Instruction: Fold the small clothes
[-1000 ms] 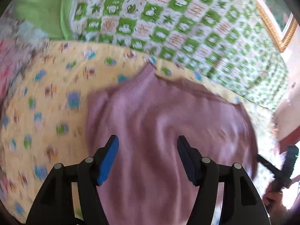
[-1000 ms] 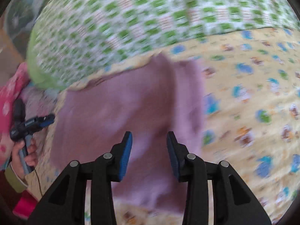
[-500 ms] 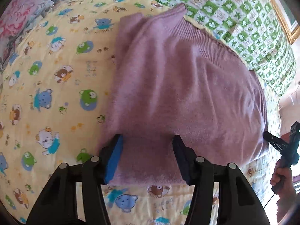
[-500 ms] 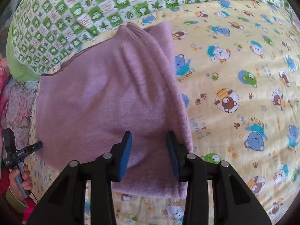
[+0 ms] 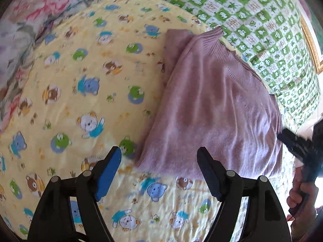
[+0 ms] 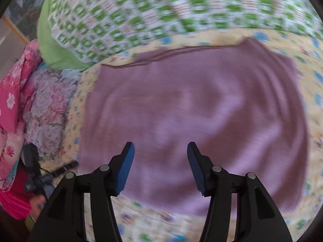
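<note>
One mauve sweater [image 5: 218,109] is the whole story here, folded and lying flat on the yellow bear-print sheet [image 5: 84,92]. No boxes or baskets anywhere in view, just bedding.

In the left wrist view the sweater fills the centre and right of the frame. Its long axis runs diagonally, with the ribbed end pointing to the upper middle of the frame, right at the edge of the green checked quilt [image 5: 262,20], and the wide end down by the lower right. The left claw [image 5: 159,173] stands wide with nothing between the blue pads; its jaws have just been opening, and they sit over the sweater's near corner without pinching it. The right claw [image 5: 298,143] and the hand [image 5: 300,193] holding it show blurred at the right edge.

The right wrist view is smeared by motion. There the sweater [image 6: 191,121] spreads across the middle, and the right claw [image 6: 160,169] is partly spread above it, jaws just been opening, nothing gripped. Pink floral bedding [image 6: 14,100] sits at the left edge.
</note>
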